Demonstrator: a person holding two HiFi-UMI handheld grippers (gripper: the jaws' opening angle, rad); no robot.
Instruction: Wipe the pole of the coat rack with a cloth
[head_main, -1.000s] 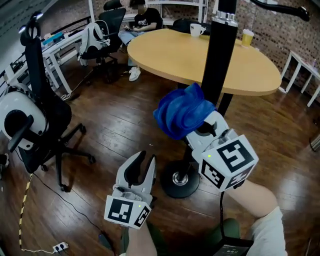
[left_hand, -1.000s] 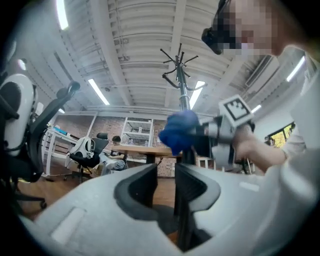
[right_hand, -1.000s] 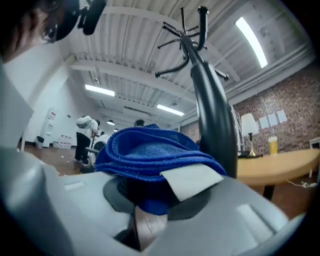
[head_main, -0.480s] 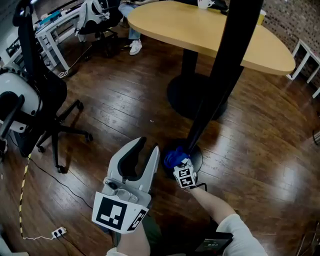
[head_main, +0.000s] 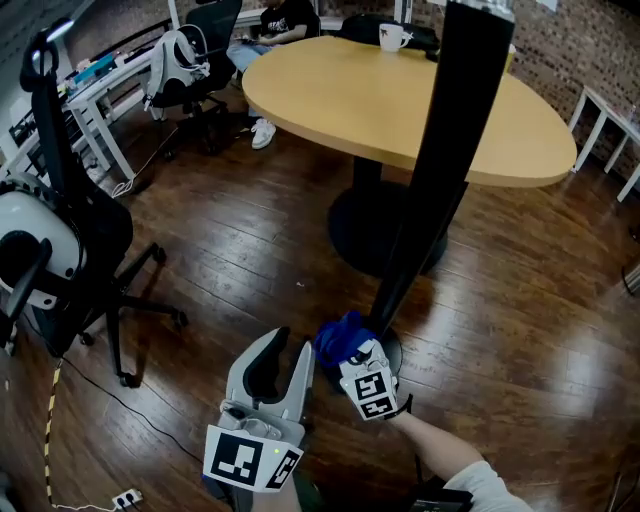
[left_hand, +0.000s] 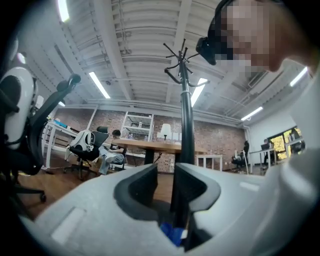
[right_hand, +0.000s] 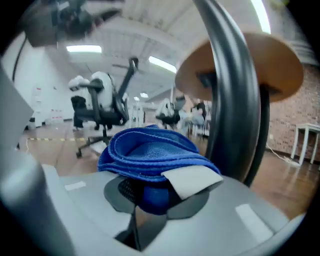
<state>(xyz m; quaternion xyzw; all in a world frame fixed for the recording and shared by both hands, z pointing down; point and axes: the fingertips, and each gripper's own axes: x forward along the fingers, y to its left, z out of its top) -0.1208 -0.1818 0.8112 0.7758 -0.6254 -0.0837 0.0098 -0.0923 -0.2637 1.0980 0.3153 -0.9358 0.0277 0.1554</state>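
Wiping is in hand, and the stroke is judged to be at its low end. The cloth (head_main: 336, 338) is held at the foot of the pole (head_main: 440, 180), just above the round base (head_main: 392, 350) and low over the floor.

The right gripper (right_hand: 150, 192) is clamped on the cloth. A thick fold is bunched over its jaws and lies just beside the pole; whether it touches cannot be told. The left gripper (head_main: 289, 345) is held near, to the left of the cloth. Its jaws are parted with nothing gripped, and only the pole is seen beyond the gap.

An upward stroke is called for next, with the cloth kept pressed to the pole. The cloth would also need to be brought round to sides that one pass may not have reached. The pole could be steadied with the left gripper, since the rack might rock on its base under a sideways push.

A second ago the cloth was held high on the pole, about level with the table (head_main: 330, 90). Half a second ago it had already been brought down to the foot. Since then it has hardly been moved.
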